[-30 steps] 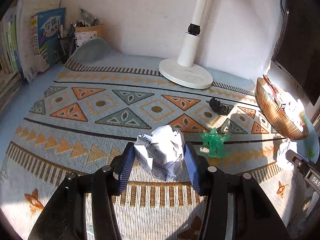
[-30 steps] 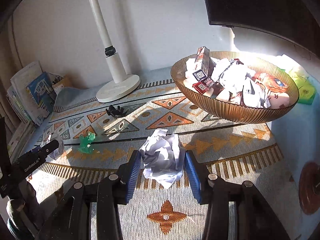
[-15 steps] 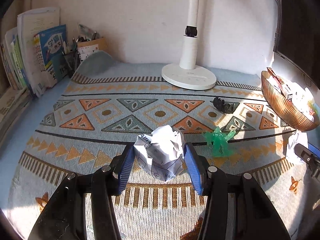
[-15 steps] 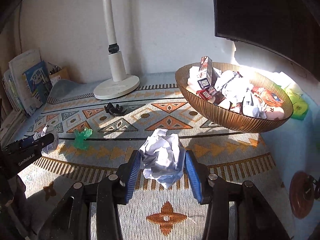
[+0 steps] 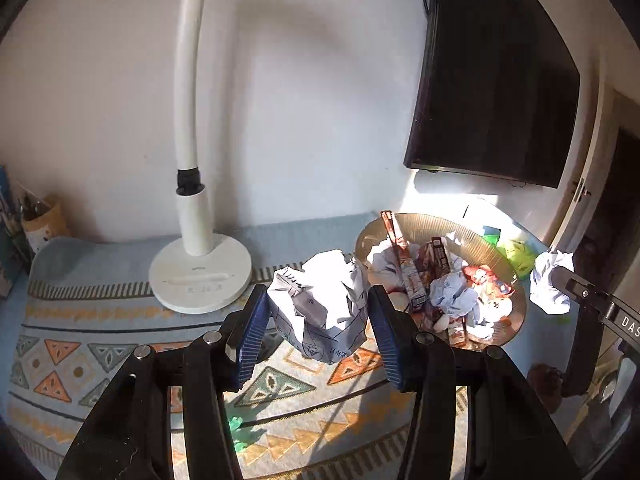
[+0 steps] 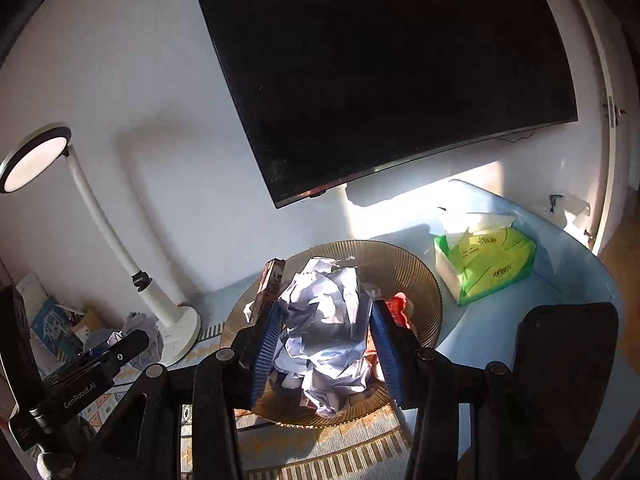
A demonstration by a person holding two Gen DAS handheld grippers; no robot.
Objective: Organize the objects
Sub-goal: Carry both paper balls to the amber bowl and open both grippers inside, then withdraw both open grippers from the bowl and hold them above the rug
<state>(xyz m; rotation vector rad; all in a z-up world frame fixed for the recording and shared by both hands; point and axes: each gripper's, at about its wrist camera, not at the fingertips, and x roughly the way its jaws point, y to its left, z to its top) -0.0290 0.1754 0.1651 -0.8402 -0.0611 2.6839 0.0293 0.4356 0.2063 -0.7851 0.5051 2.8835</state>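
Lamp (image 5: pixel 198 268) stands far left on patterned mat (image 5: pixel 60 336), white base by wall. Left gripper (image 5: pixel 318 330) clamped on printed paper ball (image 5: pixel 320 304), raised above mat, between lamp and bowl (image 5: pixel 480 240). Bowl already crowded (small cartons, crumpled sheets, red wrapper). Right gripper (image 6: pixel 326 348) pinches second paper wad (image 6: pixel 326 320) directly over bowl (image 6: pixel 416 272), blue pads (image 6: pixel 264 344) pressed into both sides; contact with the heap below unclear. Green tissue pack (image 6: pixel 486 264) sits right of bowl, near table edge. Dark screen (image 6: pixel 380 72) on wall above.
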